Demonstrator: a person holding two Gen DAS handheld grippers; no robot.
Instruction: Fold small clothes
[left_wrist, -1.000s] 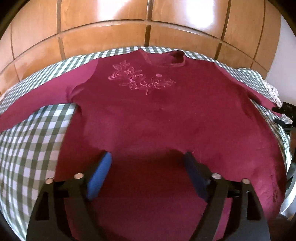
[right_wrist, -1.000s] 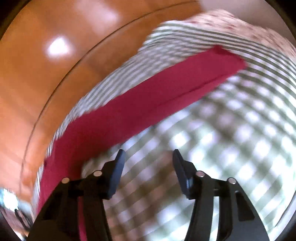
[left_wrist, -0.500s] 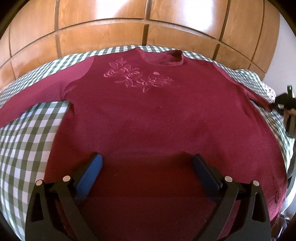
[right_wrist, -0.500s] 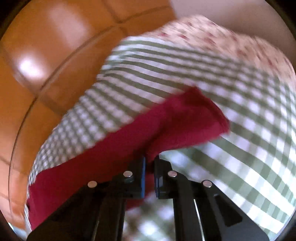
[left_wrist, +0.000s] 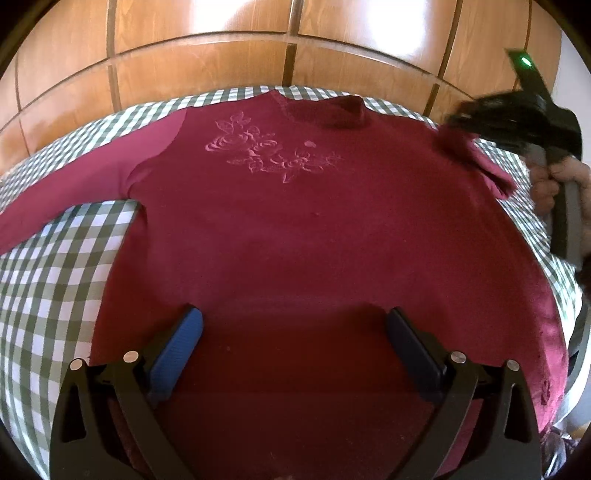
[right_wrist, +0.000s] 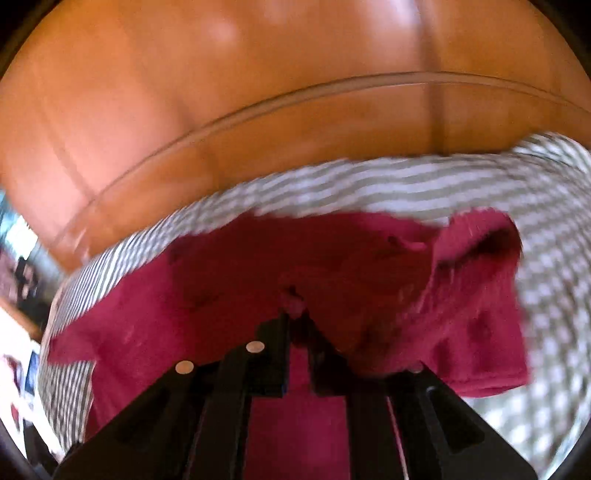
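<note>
A dark red long-sleeved shirt (left_wrist: 295, 221) with pink flower embroidery lies flat, front up, on a green-and-white checked cloth (left_wrist: 48, 280). My left gripper (left_wrist: 293, 332) is open and empty, low over the shirt's lower part. My right gripper (right_wrist: 297, 321) is shut on the shirt's right sleeve (right_wrist: 472, 295) and holds it lifted and bunched over the shirt's shoulder. It also shows in the left wrist view (left_wrist: 517, 110) at the upper right, with the sleeve (left_wrist: 476, 158) folded inward. The left sleeve (left_wrist: 74, 188) lies stretched out to the left.
A wooden panelled headboard (left_wrist: 258, 44) stands right behind the checked cloth. The person's hand (left_wrist: 557, 184) holds the right gripper's handle at the right edge. Blurred room clutter (right_wrist: 22, 295) shows at the far left of the right wrist view.
My right gripper closed on the right sleeve end, then lifted and carried it inward toward the shirt's shoulder. My left gripper opened wider and stayed over the shirt's lower part.
</note>
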